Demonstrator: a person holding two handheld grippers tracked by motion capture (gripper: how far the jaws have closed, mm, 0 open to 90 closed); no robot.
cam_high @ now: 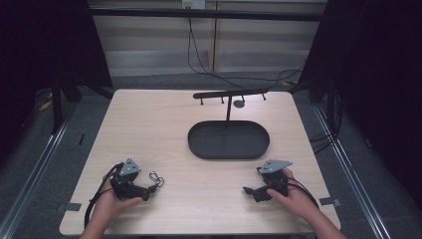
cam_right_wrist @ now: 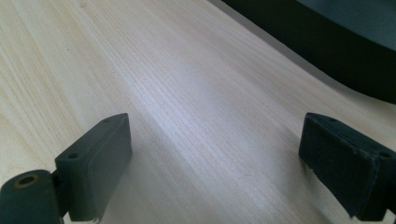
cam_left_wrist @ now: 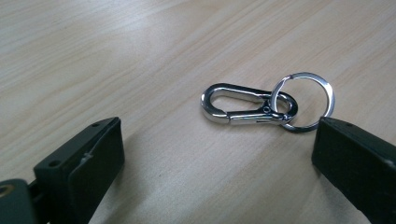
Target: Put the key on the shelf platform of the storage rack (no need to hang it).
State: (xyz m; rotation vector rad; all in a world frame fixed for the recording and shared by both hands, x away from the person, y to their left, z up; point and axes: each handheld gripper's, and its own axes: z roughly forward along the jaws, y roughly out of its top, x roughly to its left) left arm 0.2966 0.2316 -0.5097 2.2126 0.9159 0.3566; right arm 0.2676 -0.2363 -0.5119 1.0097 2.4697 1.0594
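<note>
- The work in hand looks like picking up the key clip [cam_left_wrist: 250, 108], a shiny snap hook with a split ring [cam_left_wrist: 303, 101] linked through one end, lying flat on the table [cam_high: 199, 199] just ahead of the left gripper [cam_high: 149, 188].
- To do it well, I would bring the left gripper a little forward and low, so the pads come down on either side of the hook's long body rather than on the loose ring, which would likely swing or slip.
- The hook is thin and smooth; a level, slow close across its narrow width should hold it best, with the pads near the tabletop before squeezing.
- The left gripper's fingers [cam_left_wrist: 84, 163] stand spread wide, with nothing between them.
- In the left gripper view the clip lies beyond the fingertips and off towards the right-hand one; the ring sits just beside that tip, apparently not touching it, while the other tip is well apart from the hook.
- The right gripper [cam_high: 254, 191] rests near the table's front edge, its fingers [cam_right_wrist: 100, 158] also spread and empty, with bare wood between them.
- The dark oval tray [cam_high: 199, 144] with its hanging stand [cam_high: 229, 94] sits farther back, well apart from the clip.
</note>
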